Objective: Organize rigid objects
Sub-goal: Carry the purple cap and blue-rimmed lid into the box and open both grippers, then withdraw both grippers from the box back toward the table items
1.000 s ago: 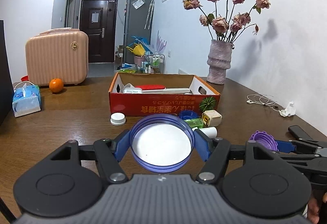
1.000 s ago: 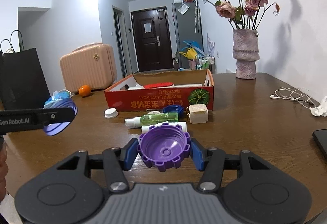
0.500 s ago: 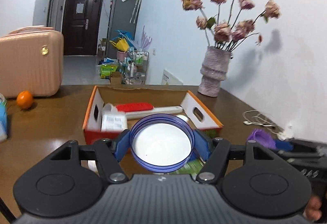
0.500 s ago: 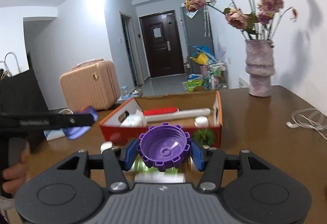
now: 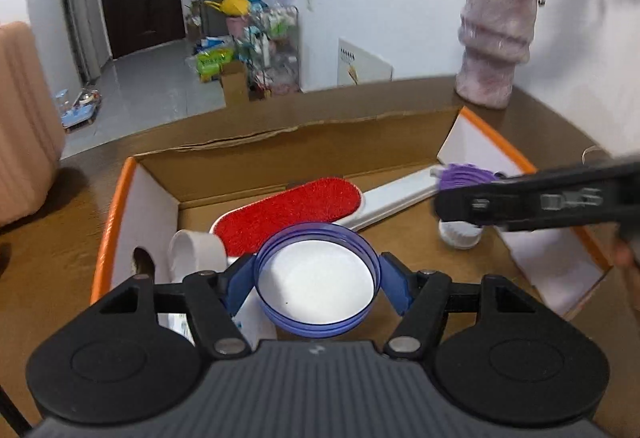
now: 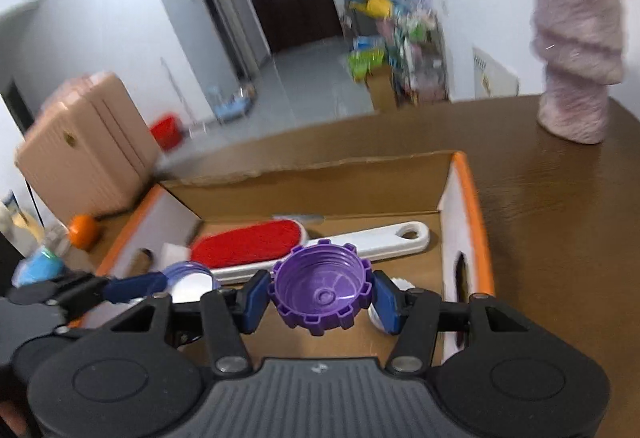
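Holding blue lid point(image 5: 316, 280) | purple cap point(image 6: 321, 289) | above cardboard box point(image 5: 280, 148)

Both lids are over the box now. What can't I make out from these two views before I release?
- Box floor under blue lid: left wrist view, hidden by the lid and left gripper.
- White ribbed cap: right wrist view, mostly behind the right gripper holding purple cap.
- Flowers: cropped at the top edge.

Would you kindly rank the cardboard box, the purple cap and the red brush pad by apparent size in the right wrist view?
1. cardboard box
2. red brush pad
3. purple cap; nearness to the camera makes this order unsure.
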{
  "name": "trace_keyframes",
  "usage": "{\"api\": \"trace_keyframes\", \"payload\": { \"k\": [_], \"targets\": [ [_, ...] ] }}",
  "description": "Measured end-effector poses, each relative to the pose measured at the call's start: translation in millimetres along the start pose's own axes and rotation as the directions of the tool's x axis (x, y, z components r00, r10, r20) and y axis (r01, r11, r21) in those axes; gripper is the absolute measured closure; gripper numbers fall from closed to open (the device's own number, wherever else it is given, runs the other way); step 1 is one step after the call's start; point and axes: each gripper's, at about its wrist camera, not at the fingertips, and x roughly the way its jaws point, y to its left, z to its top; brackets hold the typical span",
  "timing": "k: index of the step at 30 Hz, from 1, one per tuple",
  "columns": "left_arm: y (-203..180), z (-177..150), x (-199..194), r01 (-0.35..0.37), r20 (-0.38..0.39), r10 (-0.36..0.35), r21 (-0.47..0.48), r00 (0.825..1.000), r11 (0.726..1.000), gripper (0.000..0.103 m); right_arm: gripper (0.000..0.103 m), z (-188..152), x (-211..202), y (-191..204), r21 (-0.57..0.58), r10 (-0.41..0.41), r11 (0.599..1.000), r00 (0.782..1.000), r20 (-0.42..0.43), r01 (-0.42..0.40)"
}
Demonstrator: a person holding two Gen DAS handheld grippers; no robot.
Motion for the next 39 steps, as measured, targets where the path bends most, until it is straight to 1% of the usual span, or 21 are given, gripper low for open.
{"api": "trace_keyframes", "payload": {
  "k": [1,3,4,6,8,9,12,14,16,18,20,22,24,26,29,31,33,35,37,39],
  "targets": [
    [0.7,0.2,4.4,-0.006,-0.006,0.006,0.009,1.0,1.0,0.035,0.049,4.4,12.6,-0.5,-0.007,-0.009,1.0,1.0,-0.025,0.008],
    [1.2,0.8,9.1,-0.008,0.0,0.008,0.022,1.0,1.0,0.029,0.048,9.5,34.3,0.0,-0.01,-0.044,0.999,0.997,-0.065,0.044],
    [2.4,1.1,9.5,0.007,-0.002,-0.007,0.018,1.0,1.0,0.024,0.047,9.7,42.8,1.5,-0.023,-0.061,0.998,0.994,-0.087,0.059],
    [6.4,1.7,7.4,0.042,-0.014,-0.042,-0.001,0.999,0.999,0.024,0.047,10.1,53.3,3.6,-0.036,-0.084,0.996,0.99,-0.114,0.08],
    [10.1,2.6,-1.6,0.056,-0.007,-0.056,-0.018,0.998,0.998,0.024,0.046,9.9,53.0,5.7,-0.04,-0.073,0.997,0.992,-0.107,0.069],
    [12.5,3.0,-6.4,0.048,0.001,-0.048,-0.023,0.999,0.999,0.024,0.043,10.8,50.8,5.3,-0.036,-0.062,0.998,0.994,-0.095,0.059],
    [22.1,4.0,-28.6,0.023,0.037,-0.021,-0.046,0.999,0.999,0.023,0.042,12.7,30.5,3.2,-0.027,-0.055,0.998,0.997,-0.061,0.053],
    [31.6,0.6,-51.3,-0.003,0.062,0.007,-0.064,0.998,0.998,0.022,0.041,15.7,13.1,1.0,-0.028,-0.048,0.998,0.998,-0.039,0.047],
    [39.1,-5.1,-74.0,-0.036,0.084,0.042,-0.07,0.996,0.997,0.021,0.038,13.9,-13.7,-1.3,-0.046,-0.051,0.998,0.999,-0.015,0.05],
    [44.2,-14.6,-101.1,-0.075,0.107,0.083,-0.075,0.991,0.994,0.02,0.035,8.2,-42.0,-1.4,-0.074,-0.069,0.995,0.998,0.01,0.07],
    [45.5,-26.5,-125.7,-0.095,0.128,0.104,-0.078,0.986,0.992,0.019,0.033,-0.6,-67.3,-0.1,-0.108,-0.088,0.99,0.995,0.043,0.092],
    [45.3,-41.0,-152.4,-0.111,0.154,0.124,-0.089,0.98,0.99,0.019,0.033,-14.3,-94.4,4.6,-0.148,-0.108,0.982,0.991,0.075,0.118],
    [43.7,-63.0,-184.1,-0.117,0.198,0.138,-0.112,0.971,0.987,0.017,0.032,-31.4,-121.4,11.8,-0.185,-0.115,0.973,0.987,0.112,0.135],
    [37.7,-89.1,-209.9,-0.122,0.232,0.151,-0.132,0.961,0.984,0.015,0.03,-52.3,-149.0,19.5,-0.209,-0.112,0.967,0.981,0.16,0.145],
    [24.1,-131.2,-241.1,-0.127,0.26,0.163,-0.148,0.952,0.981,0.015,0.028,-91.5,-189.1,31.7,-0.225,-0.087,0.964,0.969,0.232,0.14],
    [14.4,-156.8,-261.7,-0.111,0.286,0.154,-0.162,0.946,0.981,0.015,0.027,-123.9,-213.3,40.1,-0.238,-0.065,0.962,0.96,0.274,0.133],
    [3.5,-182.0,-281.0,-0.083,0.316,0.137,-0.178,0.939,0.98,0.013,0.027,-159.7,-235.2,46.7,-0.228,-0.047,0.966,0.951,0.307,0.121],
    [-7.0,-207.3,-297.1,-0.055,0.34,0.123,-0.203,0.932,0.978,0.011,0.027,-190.3,-249.3,53.2,-0.222,-0.034,0.969,0.948,0.317,0.109],
    [-15.4,-228.6,-307.0,-0.034,0.347,0.109,-0.215,0.932,0.976,0.01,0.027,-224.5,-261.2,56.5,-0.2,-0.034,0.974,0.944,0.329,0.105],
    [-24.4,-250.6,-312.8,-0.023,0.333,0.098,-0.223,0.938,0.975,0.01,0.027,-256.1,-268.8,60.4,-0.182,-0.039,0.978,0.943,0.329,0.104]
  ]
}}
